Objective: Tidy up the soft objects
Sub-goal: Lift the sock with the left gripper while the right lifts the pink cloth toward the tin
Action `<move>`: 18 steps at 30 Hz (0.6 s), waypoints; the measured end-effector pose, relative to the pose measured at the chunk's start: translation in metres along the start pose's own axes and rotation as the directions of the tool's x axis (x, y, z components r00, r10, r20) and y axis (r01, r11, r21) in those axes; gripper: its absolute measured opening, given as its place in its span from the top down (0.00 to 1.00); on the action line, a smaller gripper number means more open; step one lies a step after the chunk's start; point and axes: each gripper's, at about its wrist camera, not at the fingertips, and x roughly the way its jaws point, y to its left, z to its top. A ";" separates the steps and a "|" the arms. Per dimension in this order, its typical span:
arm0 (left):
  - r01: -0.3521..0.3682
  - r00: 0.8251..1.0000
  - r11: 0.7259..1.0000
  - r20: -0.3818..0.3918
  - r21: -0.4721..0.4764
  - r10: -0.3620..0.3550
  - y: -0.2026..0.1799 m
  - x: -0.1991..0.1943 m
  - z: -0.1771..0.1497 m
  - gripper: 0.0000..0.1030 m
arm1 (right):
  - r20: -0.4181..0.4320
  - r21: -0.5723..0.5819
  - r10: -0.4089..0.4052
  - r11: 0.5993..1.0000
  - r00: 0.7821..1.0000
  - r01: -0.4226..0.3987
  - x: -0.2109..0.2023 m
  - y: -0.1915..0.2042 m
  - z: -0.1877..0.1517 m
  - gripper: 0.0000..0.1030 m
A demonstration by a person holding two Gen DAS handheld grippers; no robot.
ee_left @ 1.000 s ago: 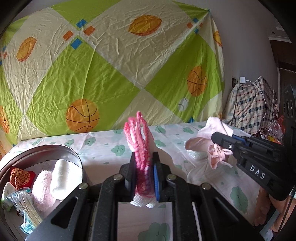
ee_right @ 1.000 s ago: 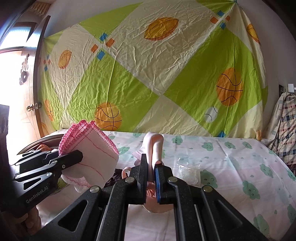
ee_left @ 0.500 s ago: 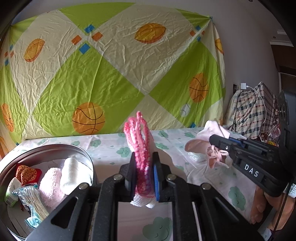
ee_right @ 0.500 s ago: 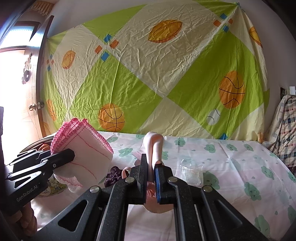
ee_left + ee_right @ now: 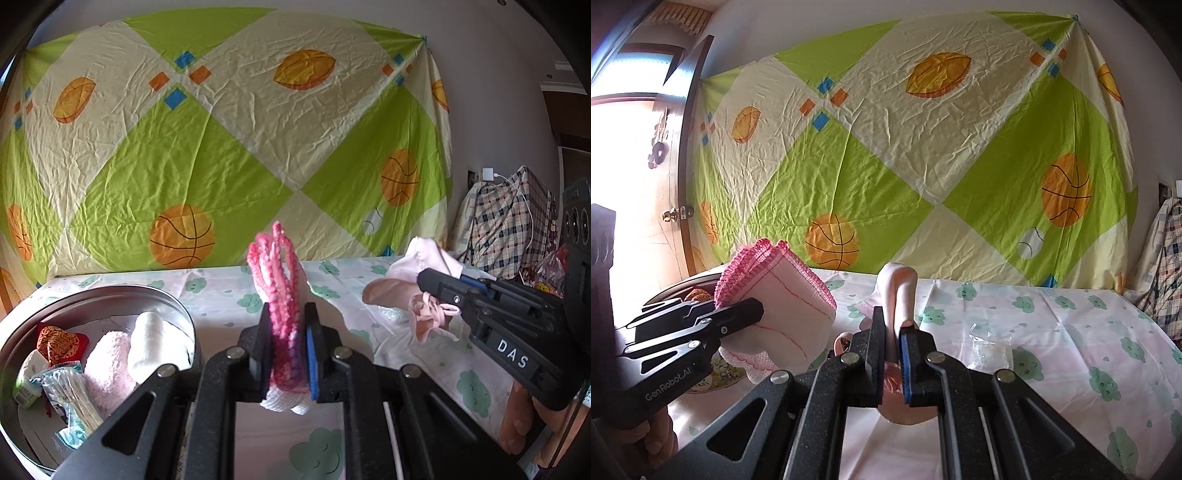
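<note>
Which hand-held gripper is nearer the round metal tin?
Left. The left hand-held gripper, shut on the pink-edged cloth, is right beside the tin. The right hand-held gripper, holding the pale pink garment, is farther off toward the table's other side.

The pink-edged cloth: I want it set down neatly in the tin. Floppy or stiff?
Likely floppy: the cloth sags below the left gripper. Probably light, held by one pinch. Its folded layers may splay on release.

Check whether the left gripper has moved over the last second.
Yes. The left gripper with its pink-edged cloth has drifted left, away from the table's clear plastic wrapper and nearer the door.
</note>
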 end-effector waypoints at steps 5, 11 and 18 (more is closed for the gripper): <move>-0.001 1.000 1.000 0.004 -0.002 0.001 0.002 -0.003 -0.001 0.87 | 0.011 -0.003 0.013 1.000 1.000 -0.013 -0.003 0.006 0.000 0.93; -0.003 1.000 1.000 0.007 -0.008 0.003 0.003 -0.005 -0.001 0.87 | 0.020 0.010 0.014 1.000 1.000 -0.014 -0.005 0.006 0.001 0.93; -0.001 1.000 1.000 0.007 -0.014 0.001 0.006 -0.007 -0.001 0.87 | 0.026 0.020 0.020 1.000 0.999 -0.020 -0.007 0.006 0.001 0.93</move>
